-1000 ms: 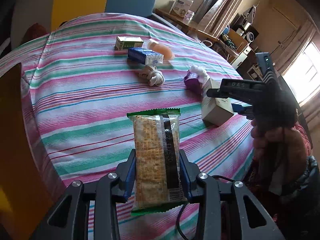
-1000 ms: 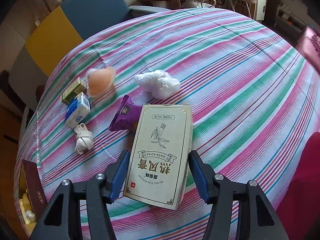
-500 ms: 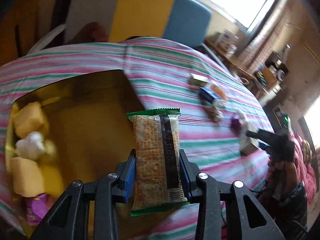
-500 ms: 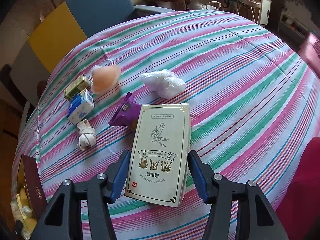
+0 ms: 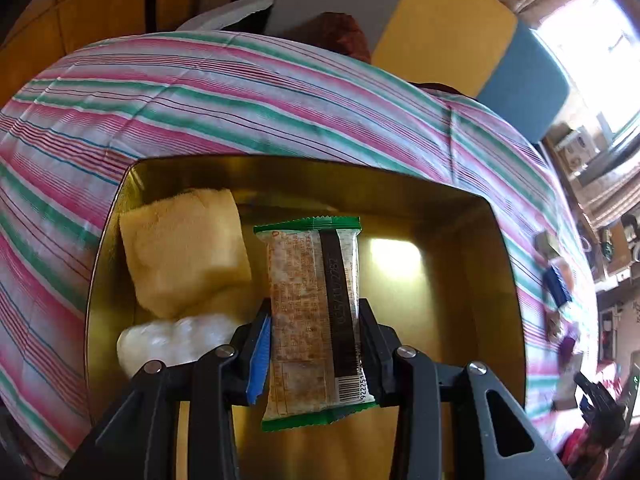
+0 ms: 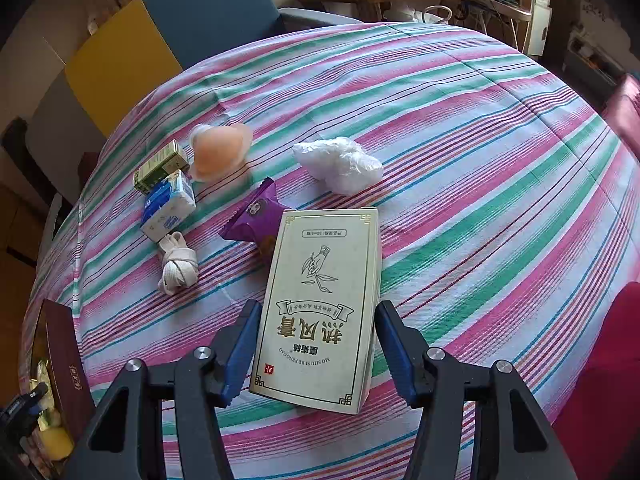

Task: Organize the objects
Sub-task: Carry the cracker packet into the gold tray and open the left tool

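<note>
left tongs [image 5: 314,354], clamped on the cracker packet [image 5: 316,312], have swung from the striped table [image 5: 248,92] to over the gold tin [image 5: 460,216]; release looks next. right tongs [image 6: 316,354] straddle the cream box [image 6: 324,308], not visibly squeezing.

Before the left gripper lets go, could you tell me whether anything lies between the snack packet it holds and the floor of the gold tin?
Nothing visible does. The snack packet hangs over bare floor of the gold tin; the yellow cloth and white wad lie off to the left.
</note>
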Action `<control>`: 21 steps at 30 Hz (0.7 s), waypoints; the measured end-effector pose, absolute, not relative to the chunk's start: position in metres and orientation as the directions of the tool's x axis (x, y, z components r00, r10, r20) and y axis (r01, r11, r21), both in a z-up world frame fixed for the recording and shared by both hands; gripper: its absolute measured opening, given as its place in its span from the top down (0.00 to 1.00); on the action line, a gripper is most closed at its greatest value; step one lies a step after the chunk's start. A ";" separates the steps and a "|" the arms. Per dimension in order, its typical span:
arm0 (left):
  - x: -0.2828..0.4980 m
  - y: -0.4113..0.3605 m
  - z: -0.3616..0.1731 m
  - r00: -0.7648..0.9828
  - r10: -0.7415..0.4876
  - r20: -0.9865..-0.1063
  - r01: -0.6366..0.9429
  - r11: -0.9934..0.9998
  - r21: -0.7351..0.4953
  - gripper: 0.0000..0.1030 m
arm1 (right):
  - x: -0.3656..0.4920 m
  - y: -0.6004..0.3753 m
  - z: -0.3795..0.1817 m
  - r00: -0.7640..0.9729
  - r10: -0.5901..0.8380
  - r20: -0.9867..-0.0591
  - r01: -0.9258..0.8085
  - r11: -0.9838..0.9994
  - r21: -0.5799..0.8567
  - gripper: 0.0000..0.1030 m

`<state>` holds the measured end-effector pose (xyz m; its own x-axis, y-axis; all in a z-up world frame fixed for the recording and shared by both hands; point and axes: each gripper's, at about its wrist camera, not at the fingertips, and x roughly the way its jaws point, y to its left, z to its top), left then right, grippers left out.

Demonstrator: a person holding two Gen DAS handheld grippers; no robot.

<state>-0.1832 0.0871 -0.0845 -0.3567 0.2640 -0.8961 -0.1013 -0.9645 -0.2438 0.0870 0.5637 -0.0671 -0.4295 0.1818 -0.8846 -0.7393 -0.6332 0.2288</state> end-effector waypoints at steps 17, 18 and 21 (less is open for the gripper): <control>-0.184 0.074 -0.063 -0.397 0.246 -0.884 -0.118 -0.969 -0.217 0.57 | 0.087 0.564 -0.066 -0.433 0.188 -0.882 -0.737 -0.636 0.227 0.45; -0.182 0.073 -0.056 -0.412 0.247 -0.877 -0.127 -0.969 -0.213 0.57 | 0.088 0.566 -0.066 -0.436 0.188 -0.880 -0.740 -0.631 0.233 0.46; -0.162 0.060 -0.036 -0.460 0.253 -0.851 -0.163 -0.966 -0.199 0.57 | 0.090 0.567 -0.065 -0.445 0.183 -0.877 -0.743 -0.622 0.248 0.46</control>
